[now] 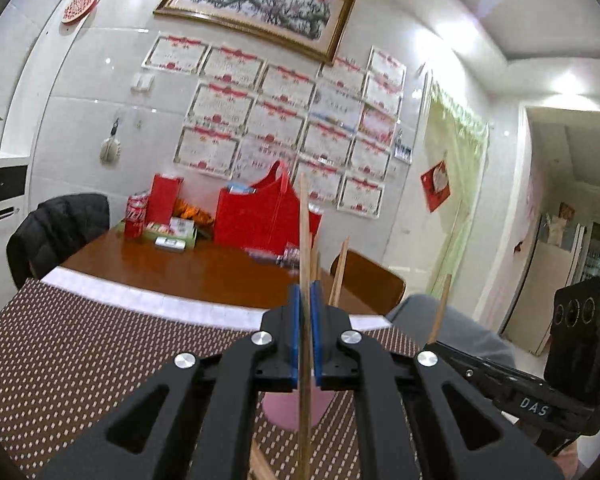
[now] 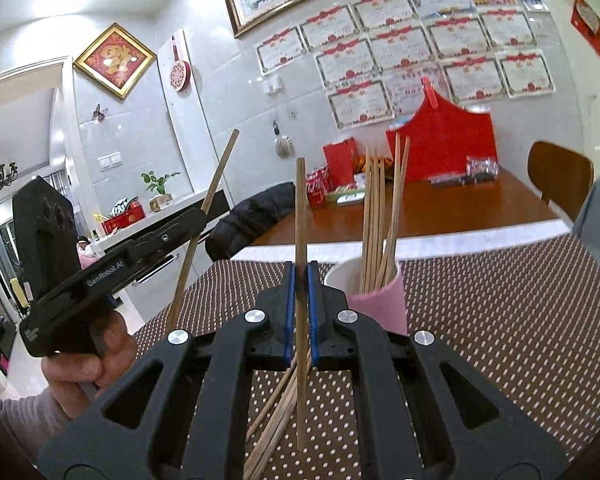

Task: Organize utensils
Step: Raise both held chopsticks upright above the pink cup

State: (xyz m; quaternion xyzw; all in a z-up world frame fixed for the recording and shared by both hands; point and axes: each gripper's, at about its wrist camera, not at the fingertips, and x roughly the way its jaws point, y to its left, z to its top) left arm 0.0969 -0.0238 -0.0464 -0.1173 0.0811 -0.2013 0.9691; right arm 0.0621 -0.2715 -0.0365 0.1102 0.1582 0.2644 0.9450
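Note:
My left gripper [image 1: 306,300] is shut on one upright wooden chopstick [image 1: 305,232], held above the dotted brown mat. It also shows in the right wrist view [image 2: 198,220], at the left, with its chopstick [image 2: 216,176] tilted. My right gripper [image 2: 301,280] is shut on another upright chopstick [image 2: 300,208]. A pink cup [image 2: 380,300] with several chopsticks [image 2: 374,216] standing in it sits just right of my right gripper; in the left wrist view the cup [image 1: 284,410] lies under my fingers. Several loose chopsticks [image 2: 276,416] lie on the mat below my right gripper.
The dotted brown mat [image 2: 500,320] covers the near table. Beyond it is a wooden table [image 1: 188,268] with a red bag [image 1: 256,212], red cans and boxes. A chair with a black jacket [image 1: 56,228] stands left, a wooden chair [image 2: 560,176] right.

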